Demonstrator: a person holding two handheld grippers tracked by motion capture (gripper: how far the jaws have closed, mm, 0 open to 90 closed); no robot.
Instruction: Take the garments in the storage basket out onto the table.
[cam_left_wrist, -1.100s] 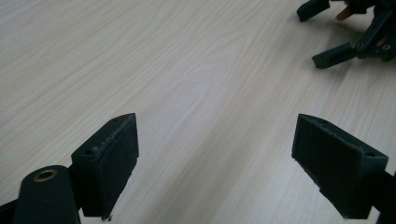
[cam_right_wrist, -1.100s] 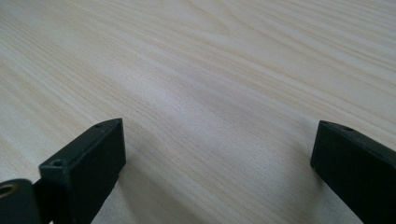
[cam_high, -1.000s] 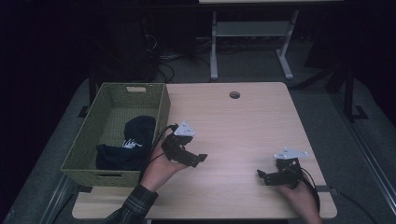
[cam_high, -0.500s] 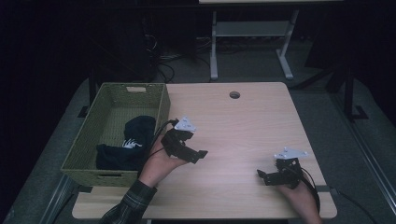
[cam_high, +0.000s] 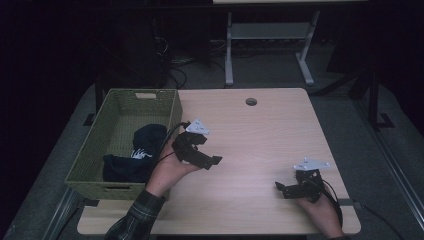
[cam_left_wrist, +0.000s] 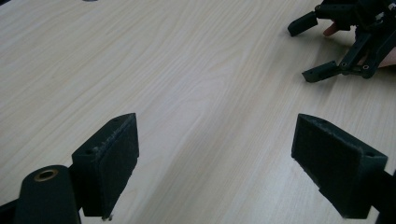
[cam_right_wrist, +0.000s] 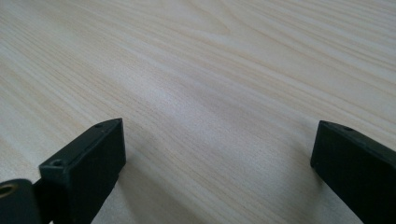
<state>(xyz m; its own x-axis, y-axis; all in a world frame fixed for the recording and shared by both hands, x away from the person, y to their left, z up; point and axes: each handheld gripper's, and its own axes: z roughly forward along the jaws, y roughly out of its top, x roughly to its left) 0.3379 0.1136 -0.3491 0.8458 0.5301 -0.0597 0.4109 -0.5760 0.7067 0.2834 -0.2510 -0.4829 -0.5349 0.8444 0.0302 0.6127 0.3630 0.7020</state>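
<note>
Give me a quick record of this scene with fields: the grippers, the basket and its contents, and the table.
left gripper: open, nothing between the jaws, beside the basket's right wall
right gripper: open, holds nothing, near the table's front right corner
basket: green woven, on the table's left side
dark clothing: lying inside the basket, with a white print
table: light wood, round hole near the far edge
</note>
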